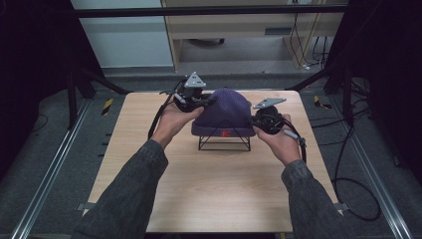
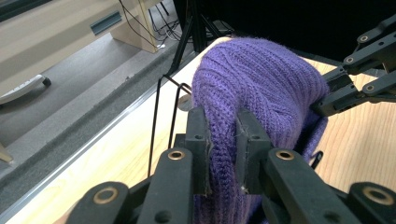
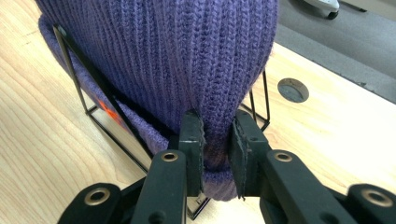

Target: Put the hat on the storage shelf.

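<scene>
A purple knit hat (image 1: pixel 223 112) sits over a black wire stand (image 1: pixel 224 142) near the middle of the wooden surface (image 1: pixel 209 189), toward its far edge. Its folded brim carries a small orange mark (image 1: pixel 225 133) on the side facing the person. In the high view the left tool (image 1: pixel 206 102) meets the hat at its upper left flank and the right tool (image 1: pixel 255 121) meets it low on the right, close to the brim. In the left gripper view that tool's jaws are clamped on a fold of the knit, the pads (image 2: pixel 198 140) pressing in from both sides, with the other tool touching the hat farther off. In the right gripper view the jaws pinch the brim at the hat's lower edge, the fabric bunched between the pads (image 3: pixel 192 140); they seem to press on it, though the hold looks a little slacker than the left one. The stand's thin bars show under the hat, resting on the surface beside a round hole (image 3: pixel 293 89). Both hands hold their tools from below, sleeves (image 1: pixel 129 189) coming in from the near edge. Beyond the surface lie grey floor and cables (image 1: pixel 343 164).
</scene>
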The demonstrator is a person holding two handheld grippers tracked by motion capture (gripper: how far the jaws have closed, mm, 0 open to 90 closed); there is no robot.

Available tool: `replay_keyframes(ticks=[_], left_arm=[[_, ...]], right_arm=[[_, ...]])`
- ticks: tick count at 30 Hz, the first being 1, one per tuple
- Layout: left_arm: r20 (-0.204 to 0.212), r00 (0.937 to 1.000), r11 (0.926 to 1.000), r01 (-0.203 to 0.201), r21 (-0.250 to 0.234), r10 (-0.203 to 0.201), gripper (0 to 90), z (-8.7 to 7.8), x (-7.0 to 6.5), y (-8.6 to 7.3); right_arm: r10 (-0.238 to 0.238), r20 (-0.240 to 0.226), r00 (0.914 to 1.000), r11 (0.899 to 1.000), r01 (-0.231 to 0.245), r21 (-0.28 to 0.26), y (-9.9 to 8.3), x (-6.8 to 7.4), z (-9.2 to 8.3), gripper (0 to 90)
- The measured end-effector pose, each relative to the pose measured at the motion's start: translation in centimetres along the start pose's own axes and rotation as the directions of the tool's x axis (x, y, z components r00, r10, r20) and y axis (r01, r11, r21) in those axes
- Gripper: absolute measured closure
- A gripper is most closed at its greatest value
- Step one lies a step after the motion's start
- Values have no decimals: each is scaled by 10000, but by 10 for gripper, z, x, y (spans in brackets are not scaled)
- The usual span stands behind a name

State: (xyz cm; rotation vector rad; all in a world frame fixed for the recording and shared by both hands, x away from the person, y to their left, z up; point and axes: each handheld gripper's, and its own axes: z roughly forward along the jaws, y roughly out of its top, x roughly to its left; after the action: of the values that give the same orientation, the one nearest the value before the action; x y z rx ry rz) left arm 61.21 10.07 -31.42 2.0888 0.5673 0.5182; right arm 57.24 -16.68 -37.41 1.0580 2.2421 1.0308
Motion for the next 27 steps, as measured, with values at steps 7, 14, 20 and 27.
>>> replay_keyframes(ticks=[7,14,20,27], left_arm=[[-94,10000,9997,16,227,-13,771,5,-2,-8],[9,10000,9996,6,283,-7,770,7,-3,-9],[9,9999,9996,106,264,-106,765,11,-6,-16],[-31,9998,9994,180,291,-179,759,11,-5,-20]], right_arm=[[-7,-25,10000,9998,8,211,-8,4,6,751],[127,-27,9999,9997,-126,224,-14,3,8,742],[209,-26,9998,9992,-208,343,-19,4,10,738],[199,-86,9998,9991,-196,378,-19,4,12,729]])
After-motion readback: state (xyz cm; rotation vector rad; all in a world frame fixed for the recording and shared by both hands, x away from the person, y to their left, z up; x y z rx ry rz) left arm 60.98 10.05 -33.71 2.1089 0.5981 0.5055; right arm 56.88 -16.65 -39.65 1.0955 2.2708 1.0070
